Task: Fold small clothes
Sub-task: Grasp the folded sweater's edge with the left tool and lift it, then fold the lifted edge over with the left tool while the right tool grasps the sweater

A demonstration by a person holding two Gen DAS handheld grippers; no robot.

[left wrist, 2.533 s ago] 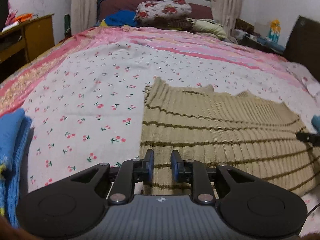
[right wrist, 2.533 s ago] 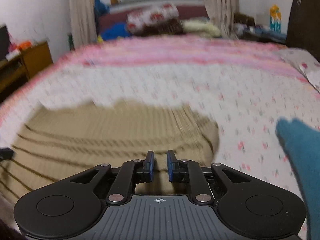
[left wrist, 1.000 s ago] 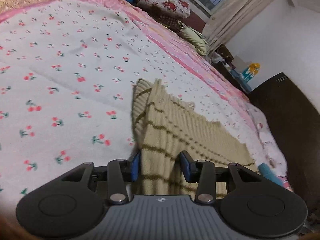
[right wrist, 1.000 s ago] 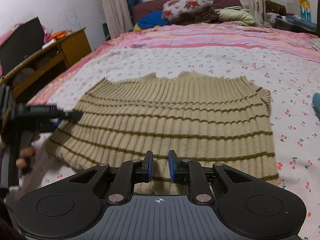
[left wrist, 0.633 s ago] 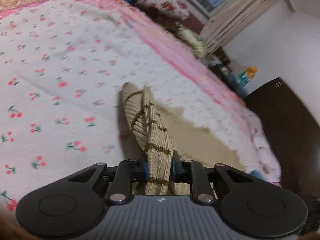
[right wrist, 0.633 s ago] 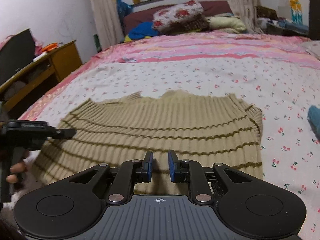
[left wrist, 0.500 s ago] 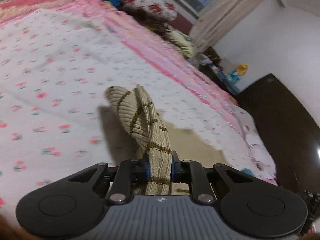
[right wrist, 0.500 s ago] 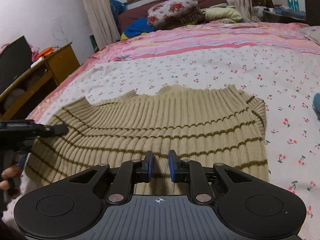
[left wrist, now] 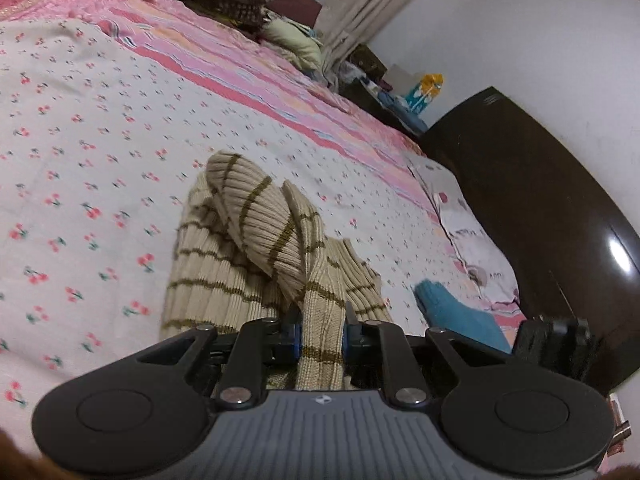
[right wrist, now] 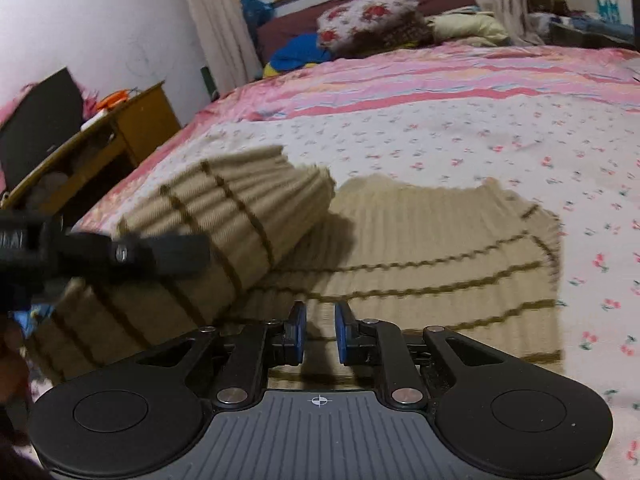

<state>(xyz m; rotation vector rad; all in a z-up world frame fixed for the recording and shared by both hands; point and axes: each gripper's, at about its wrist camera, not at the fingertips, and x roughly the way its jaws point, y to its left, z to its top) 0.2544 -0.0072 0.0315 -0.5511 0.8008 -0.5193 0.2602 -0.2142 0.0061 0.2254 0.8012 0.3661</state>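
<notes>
The beige striped knit top (right wrist: 420, 256) lies across the middle of the right wrist view on the cherry-print bedspread (right wrist: 460, 140), its left side lifted and curling over toward the centre. It looks soft, thick and limp — it should drape rather than hold a crease, so an edge or corner is the place to pinch. The left gripper (left wrist: 322, 336) has its pads clamped on a bunched edge. The right gripper (right wrist: 319, 334) hovers low over the hem, jaws nearly closed with nothing between them.
</notes>
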